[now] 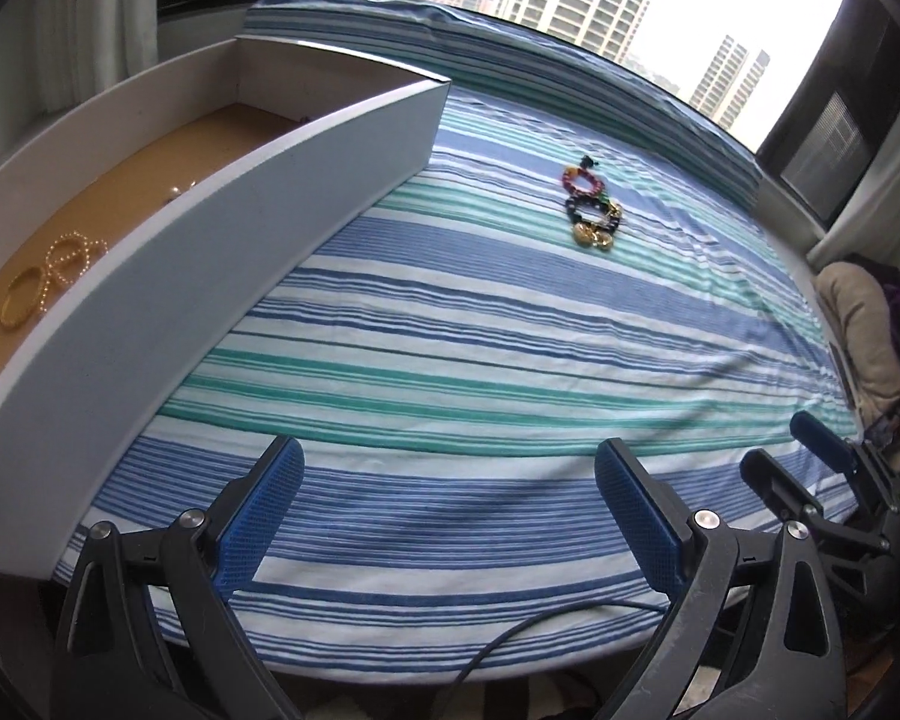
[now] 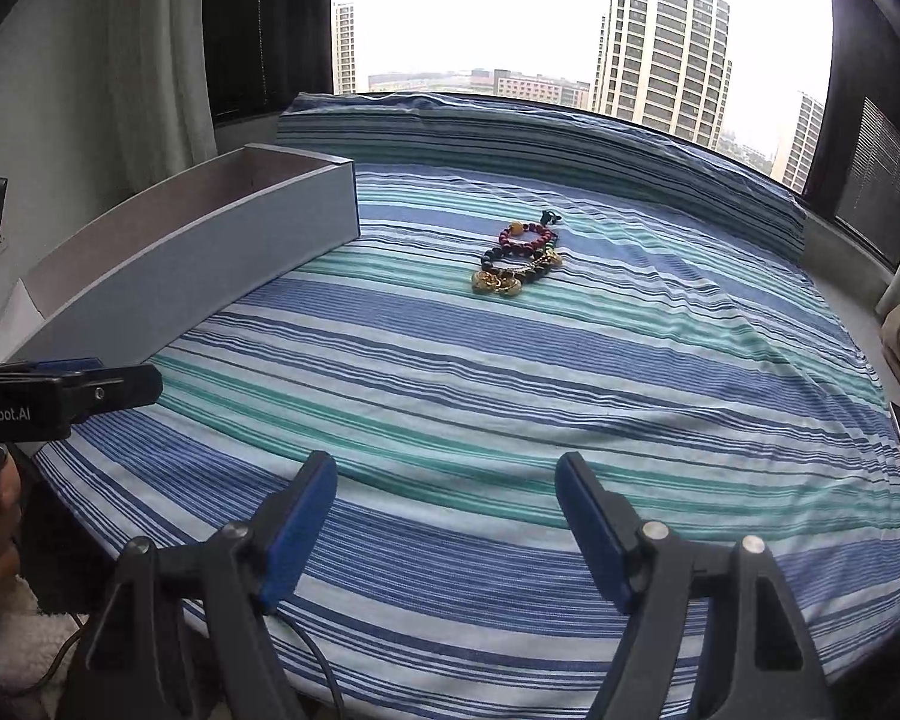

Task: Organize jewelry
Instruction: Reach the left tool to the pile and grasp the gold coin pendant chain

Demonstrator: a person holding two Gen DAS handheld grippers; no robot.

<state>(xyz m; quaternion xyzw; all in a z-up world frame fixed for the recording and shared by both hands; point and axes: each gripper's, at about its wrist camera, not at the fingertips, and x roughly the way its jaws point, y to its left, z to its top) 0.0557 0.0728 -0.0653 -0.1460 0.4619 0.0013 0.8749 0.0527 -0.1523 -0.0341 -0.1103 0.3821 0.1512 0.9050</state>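
Bracelets (image 2: pixel 519 261) lie heaped mid-bed, well ahead of both claws. Left claw (image 1: pixel 447 510) and right claw (image 2: pixel 447 525) gape wide, empty.

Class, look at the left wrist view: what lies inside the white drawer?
Inside the white drawer: a gold bangle, a pearl strand and small pieces farther back. Its near wall hides the rest of the brown floor.

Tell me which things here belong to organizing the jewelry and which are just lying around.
Part of the job:
- bead bracelets on the striped sheet
- white drawer
- gold bangle and pearl string inside it

Just lying about:
- beige cushion
- curtain
- black cable
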